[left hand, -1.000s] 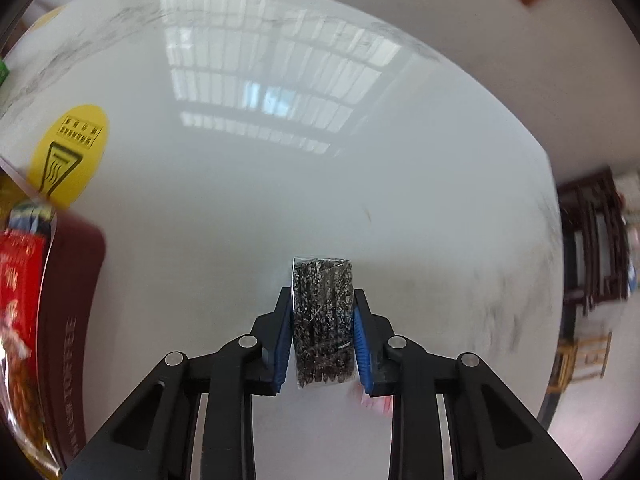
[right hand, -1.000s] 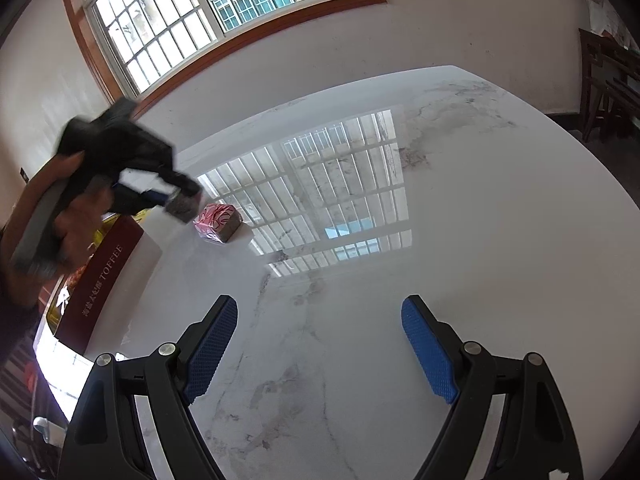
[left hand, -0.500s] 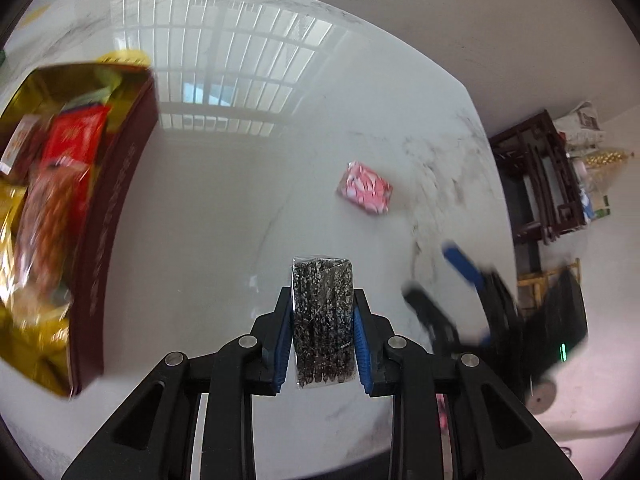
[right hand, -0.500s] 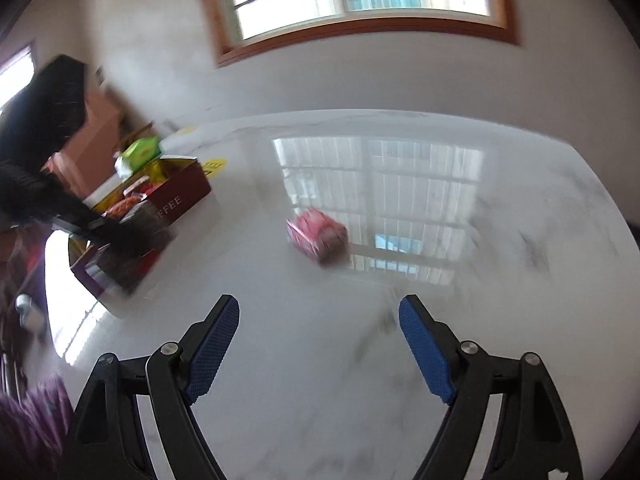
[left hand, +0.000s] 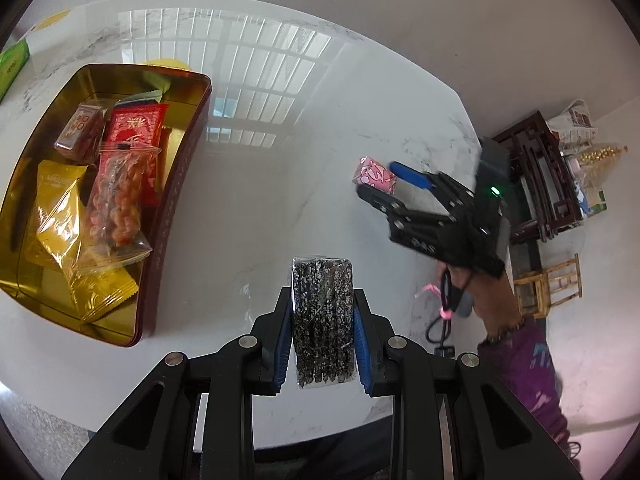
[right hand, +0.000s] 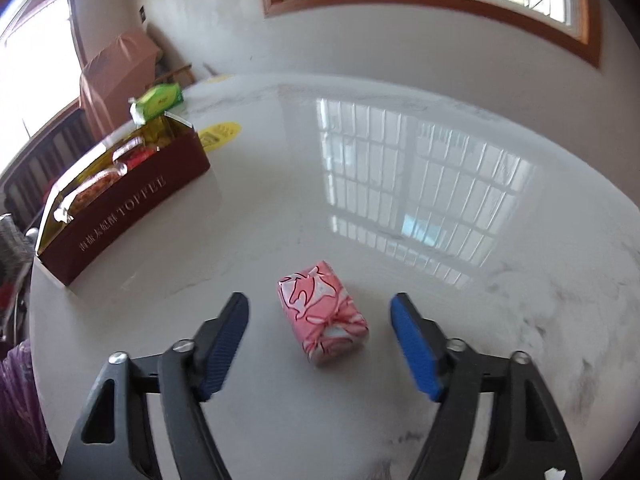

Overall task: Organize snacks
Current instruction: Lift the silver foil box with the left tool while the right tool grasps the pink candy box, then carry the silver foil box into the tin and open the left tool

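White marble table reflects a barred window. On it a maroon tin lettered TOFFEE is seen, filled with wrapped snacks: a red packet, a yellow packet and a twist packet. A dark seaweed bar is clamped upright between the pads of the left gripper, above the table just right of the tin. A pink candy lies on the table between the closing jaws of the right gripper, untouched by either pad.
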### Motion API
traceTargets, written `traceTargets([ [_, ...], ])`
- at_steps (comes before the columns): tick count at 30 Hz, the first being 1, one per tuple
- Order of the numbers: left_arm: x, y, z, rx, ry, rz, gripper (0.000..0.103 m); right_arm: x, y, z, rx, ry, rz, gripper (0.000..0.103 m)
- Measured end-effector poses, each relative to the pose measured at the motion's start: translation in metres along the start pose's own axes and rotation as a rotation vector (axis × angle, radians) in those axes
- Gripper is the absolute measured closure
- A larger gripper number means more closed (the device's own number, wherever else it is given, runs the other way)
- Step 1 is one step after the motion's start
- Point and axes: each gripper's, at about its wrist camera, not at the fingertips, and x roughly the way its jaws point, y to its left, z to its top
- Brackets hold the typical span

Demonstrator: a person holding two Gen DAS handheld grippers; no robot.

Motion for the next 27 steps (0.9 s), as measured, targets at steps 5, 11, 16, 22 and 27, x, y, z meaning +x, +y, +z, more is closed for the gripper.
traceTargets([
  [5, -0.004, 0.004, -0.003, 0.005, -0.008, 0.006, 0.075, -0.003, 0.004, 0.000, 0.039, 0.028, -0.021, 0.074],
  [11, -0.016, 0.015, -0.009, 0.007, -0.048, 0.013, 0.075, -0.020, 0.025, -0.025, 0.205, -0.017, -0.138, 0.075],
  [16, -0.027, 0.024, -0.016, 0.014, -0.085, 0.023, 0.075, -0.036, 0.036, -0.047, 0.379, -0.067, -0.177, 0.075],
  [22, -0.041, 0.031, -0.026, 0.048, -0.136, 0.045, 0.075, -0.043, 0.042, -0.056, 0.472, -0.087, -0.227, 0.075],
  [27, -0.050, 0.038, -0.036, 0.058, -0.171, 0.072, 0.075, -0.039, 0.052, -0.051, 0.442, -0.064, -0.292, 0.075],
])
